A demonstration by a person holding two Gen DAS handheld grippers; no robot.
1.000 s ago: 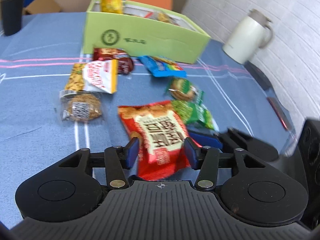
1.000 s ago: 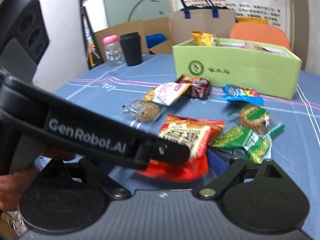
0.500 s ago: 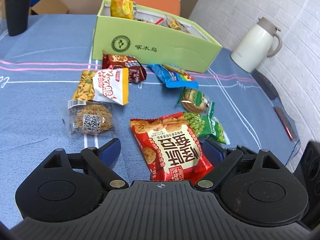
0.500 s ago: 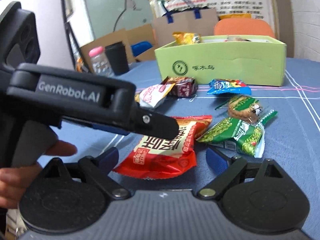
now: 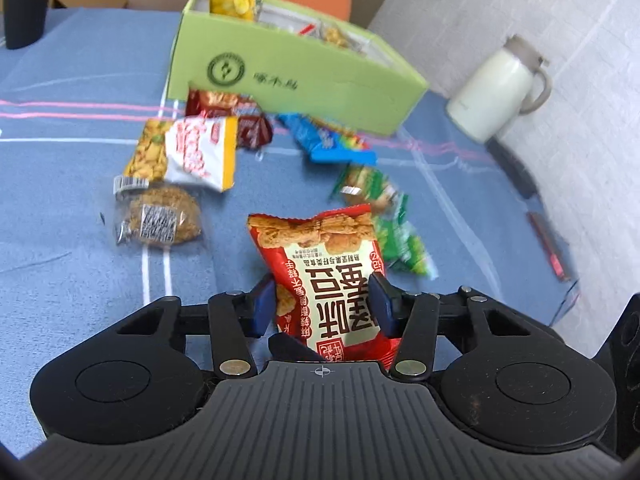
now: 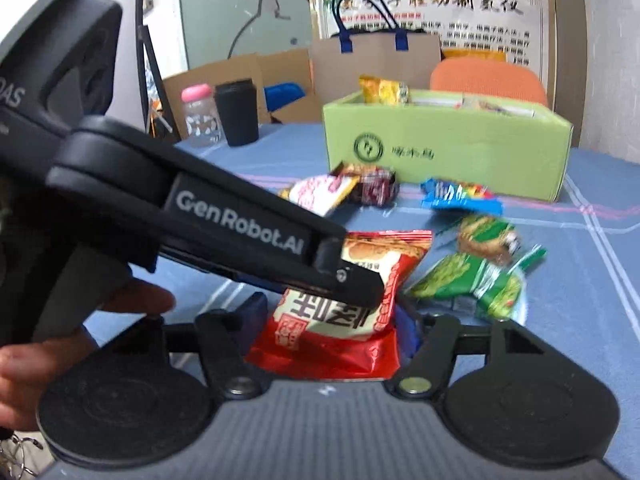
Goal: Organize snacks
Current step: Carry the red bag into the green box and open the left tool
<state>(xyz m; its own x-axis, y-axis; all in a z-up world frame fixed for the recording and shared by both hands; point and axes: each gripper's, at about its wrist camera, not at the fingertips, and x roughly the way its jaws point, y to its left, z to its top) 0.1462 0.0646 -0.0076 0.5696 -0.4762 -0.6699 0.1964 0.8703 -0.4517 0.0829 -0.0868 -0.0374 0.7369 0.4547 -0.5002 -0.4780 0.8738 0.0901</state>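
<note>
My left gripper is shut on a red snack bag and holds it tilted up off the blue tablecloth. The same red bag shows in the right wrist view, where my right gripper is also shut on its lower part, with the left gripper's black body across it. A green box with several snacks in it stands at the back. Loose snacks lie before it: a white-yellow bag, a wrapped round cake, a blue packet, green packets.
A white kettle stands at the right, near the table edge. A black cup and a pink-lidded jar stand at the far left. An orange chair, cardboard boxes and a paper bag are behind the table.
Half a second ago both grippers were open around the red bag flat on the cloth. Now both have shut on it and it is lifted and tilted.
</note>
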